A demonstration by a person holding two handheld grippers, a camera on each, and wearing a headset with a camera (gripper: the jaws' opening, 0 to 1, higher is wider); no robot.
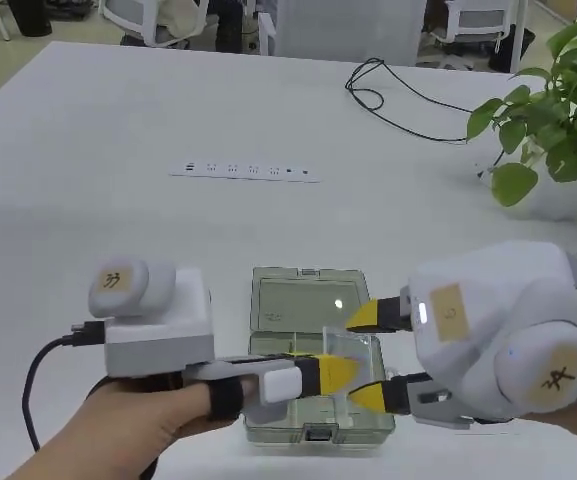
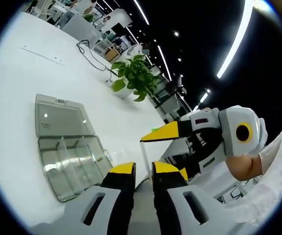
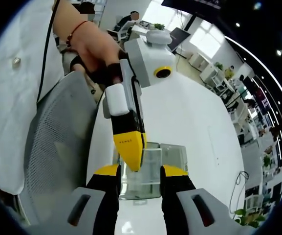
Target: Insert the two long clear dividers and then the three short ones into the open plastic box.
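The clear plastic box (image 1: 276, 412) lies open at the table's near edge, its lid (image 1: 303, 296) folded back flat. Upright clear dividers stand inside the box (image 2: 71, 164). Above it, my left gripper (image 1: 336, 372) points right, shut on a short clear divider (image 1: 353, 350). My right gripper (image 1: 366, 356) faces it from the right, open, with one yellow finger on each side of that divider (image 3: 151, 169). In the right gripper view, the left gripper (image 3: 131, 157) pinches the divider's near edge between my right gripper's (image 3: 141, 171) spread fingers. The right gripper (image 2: 172, 152) also appears in the left gripper view.
On the white table (image 1: 118, 120), a flush power strip (image 1: 248, 170) sits mid-table. Farther back is a looped black cable (image 1: 398, 95), and a potted plant (image 1: 548, 120) at the right. A grey mesh chair (image 3: 57, 147) stands by the near edge.
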